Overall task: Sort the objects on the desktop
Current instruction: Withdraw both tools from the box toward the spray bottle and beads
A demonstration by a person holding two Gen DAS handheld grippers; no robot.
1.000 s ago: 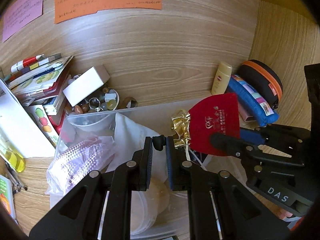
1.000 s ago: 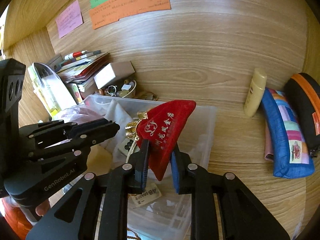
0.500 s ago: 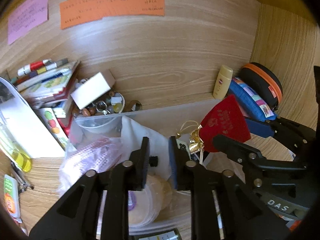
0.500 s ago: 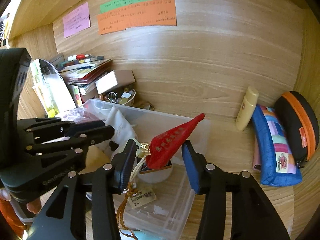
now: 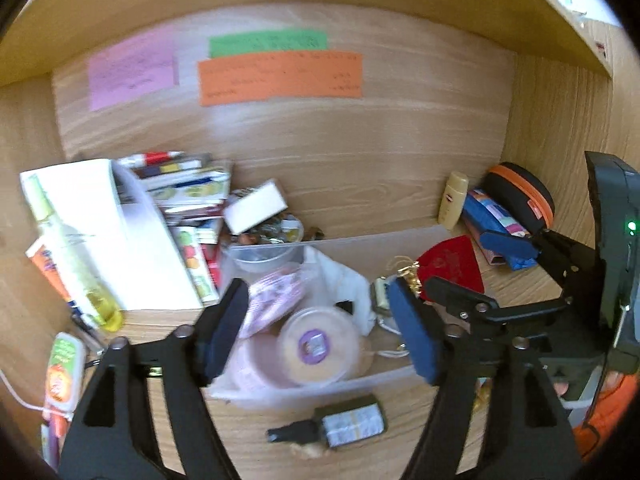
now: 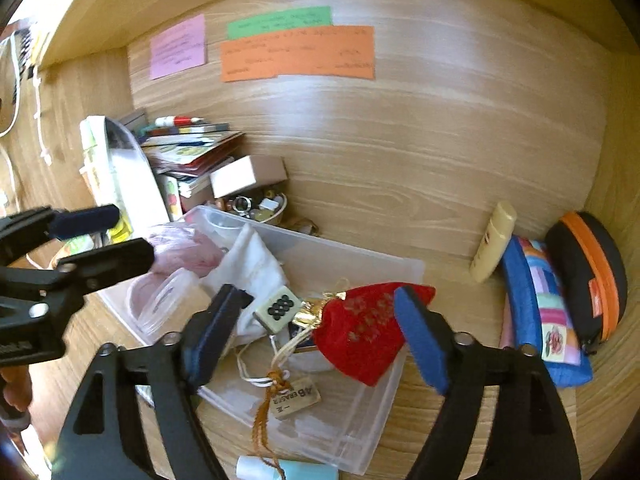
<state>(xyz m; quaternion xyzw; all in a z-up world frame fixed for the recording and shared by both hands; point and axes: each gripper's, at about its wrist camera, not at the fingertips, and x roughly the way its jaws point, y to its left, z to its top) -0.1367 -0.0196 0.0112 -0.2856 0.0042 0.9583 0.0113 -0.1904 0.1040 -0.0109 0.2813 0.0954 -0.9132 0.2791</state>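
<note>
Left gripper (image 5: pixel 316 332): your jaws stand wide apart, having just been opening, and nothing is between the pads. They hang above the left half of the clear plastic bin (image 5: pixel 360 240).
Right gripper (image 6: pixel 320 334): your jaws are apart too, just opened. The red pouch (image 6: pixel 368 336) shows between them, but the pads do not press on it.
Red pouch: it lies in the bin's right part, gold-tied neck toward the bin's middle, body against the right wall.
Bin: it sits on the desk (image 6: pixel 440 184) near the front edge. It also holds a white cloth (image 6: pixel 248 260), a mahjong tile (image 6: pixel 278 307) beside the pouch's neck, a tagged eraser (image 6: pixel 294 396), stacked round lidded tubs (image 5: pixel 316 350) and a pink crinkled bag (image 5: pixel 272 296).
Back right corner of the desk: a cream bottle (image 6: pixel 492 242), a blue patchwork pencil case (image 6: pixel 540 312) and a black case with an orange zip (image 6: pixel 588 276) stand side by side.
Back left: books (image 6: pixel 188 148), a white box (image 6: pixel 244 176) and a small dish of trinkets (image 6: pixel 260 206).
Front edge: a dark dropper bottle (image 5: pixel 340 426) lies on its side just outside the bin.
Back wall: pink (image 6: pixel 178 46), green (image 6: pixel 280 22) and orange (image 6: pixel 298 54) notes.
</note>
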